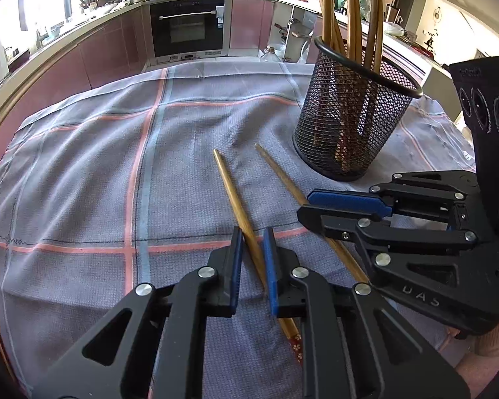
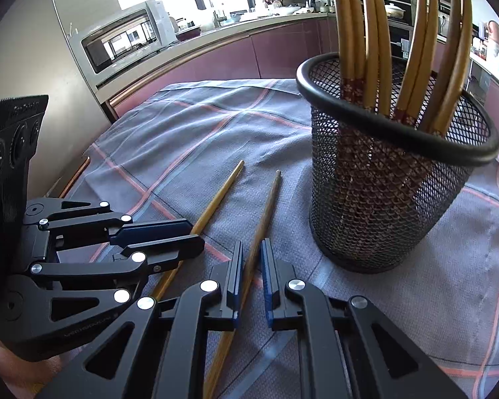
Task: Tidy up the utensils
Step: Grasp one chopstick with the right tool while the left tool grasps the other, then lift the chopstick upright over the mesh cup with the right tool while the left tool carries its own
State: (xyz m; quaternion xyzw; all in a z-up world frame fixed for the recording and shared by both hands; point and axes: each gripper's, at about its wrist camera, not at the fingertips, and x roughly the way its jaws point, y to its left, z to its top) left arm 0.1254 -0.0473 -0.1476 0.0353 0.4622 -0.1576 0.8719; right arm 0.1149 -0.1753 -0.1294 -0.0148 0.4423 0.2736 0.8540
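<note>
Two loose bamboo chopsticks lie side by side on a grey checked cloth (image 1: pixel 83 183). My left gripper (image 1: pixel 252 232) is down at the cloth, its blue pads closed narrowly on the left chopstick (image 1: pixel 229 189), whose thin tip points away. Beside it, my right gripper (image 1: pixel 304 204) is shut on the right chopstick (image 1: pixel 279 173). In the right wrist view that right gripper (image 2: pixel 252 244) clamps the same right chopstick (image 2: pixel 269 206), and the left gripper (image 2: pixel 196 232) sits over the left chopstick (image 2: pixel 216 199). A black mesh cup (image 1: pixel 346 126) holding several upright chopsticks (image 2: pixel 376 50) stands just beyond, to the right.
The cloth covers a table whose wooden edge (image 2: pixel 73 179) shows at the left. A kitchen counter curves behind it, with an oven (image 1: pixel 186 26) and a microwave (image 2: pixel 123 40). A hand (image 1: pixel 495 342) holds the right gripper.
</note>
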